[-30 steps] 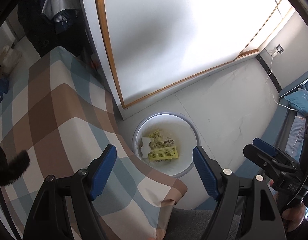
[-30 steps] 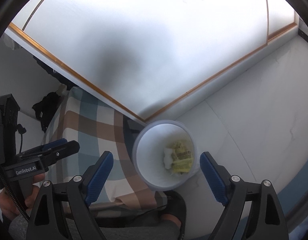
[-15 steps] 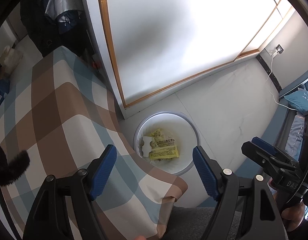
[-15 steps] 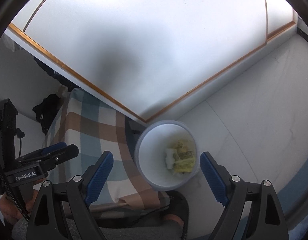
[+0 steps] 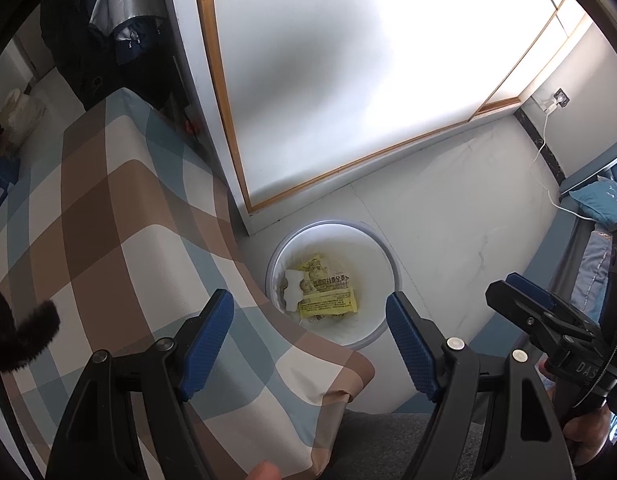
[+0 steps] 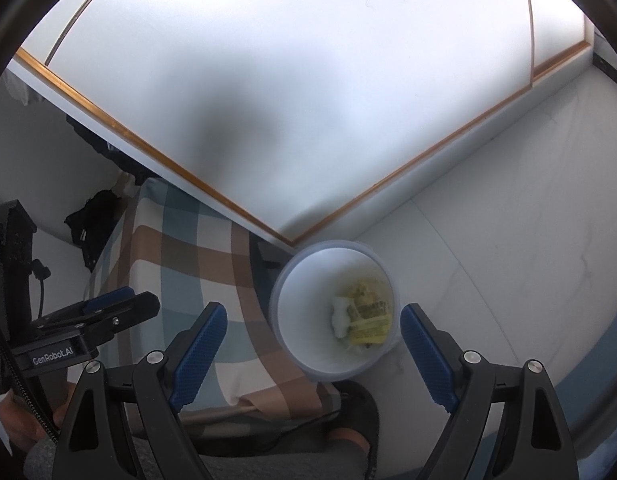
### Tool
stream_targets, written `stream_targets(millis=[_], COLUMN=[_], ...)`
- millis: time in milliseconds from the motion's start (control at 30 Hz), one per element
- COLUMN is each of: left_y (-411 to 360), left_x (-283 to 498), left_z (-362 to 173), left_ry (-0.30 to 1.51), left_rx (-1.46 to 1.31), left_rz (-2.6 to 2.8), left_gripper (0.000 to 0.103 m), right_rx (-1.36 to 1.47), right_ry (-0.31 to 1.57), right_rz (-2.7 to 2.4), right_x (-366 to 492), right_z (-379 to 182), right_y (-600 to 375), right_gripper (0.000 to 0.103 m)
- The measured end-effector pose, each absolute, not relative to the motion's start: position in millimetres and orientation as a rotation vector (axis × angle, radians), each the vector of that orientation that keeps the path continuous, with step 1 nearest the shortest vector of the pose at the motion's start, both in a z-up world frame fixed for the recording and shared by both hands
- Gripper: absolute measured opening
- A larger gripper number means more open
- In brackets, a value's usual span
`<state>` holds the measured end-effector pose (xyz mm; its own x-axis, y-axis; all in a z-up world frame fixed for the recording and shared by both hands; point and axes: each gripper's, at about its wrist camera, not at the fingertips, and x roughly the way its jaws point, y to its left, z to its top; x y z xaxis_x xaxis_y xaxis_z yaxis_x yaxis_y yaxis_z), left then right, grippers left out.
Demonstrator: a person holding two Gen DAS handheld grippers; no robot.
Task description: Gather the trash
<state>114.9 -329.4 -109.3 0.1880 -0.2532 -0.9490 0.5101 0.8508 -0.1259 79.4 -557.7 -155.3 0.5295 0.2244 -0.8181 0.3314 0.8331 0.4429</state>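
Yellow wrappers [image 5: 327, 304] and a scrap of white paper [image 5: 293, 289] lay at the bottom of the white bin [image 5: 390, 252], which stood on the pale floor [image 5: 448, 208] just beside the corner of the checked surface [image 5: 108, 220]. We judged the collecting nearly or wholly done: no loose trash showed on the cloth or the floor. Both our tools hung over the bin with nothing between them, the left gripper [image 5: 308, 332] and the right gripper [image 6: 313, 334] each with jaws spread wide and empty. Our left view alone showed the hanging clothes [image 5: 104, 28], the wall socket [image 5: 561, 98] and the blue pillow [image 5: 600, 200]; our right view alone showed a dark shoe [image 6: 350, 414] below the bin.
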Motion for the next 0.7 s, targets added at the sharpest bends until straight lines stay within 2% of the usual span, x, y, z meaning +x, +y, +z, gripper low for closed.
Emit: stream_targets(millis=[700], left_y=[-327.7], left_x=[115.6], left_z=[-105.2], left_ry=[1.263], left_rx=[0.218], left_rz=[-0.523], left_gripper=[0.076], right_rx=[0.614], right_ry=[1.019], right_rz=[-0.078], right_x=[74.6], right_z=[-154.9], right_y=[-563.9], right_gripper=[0.089])
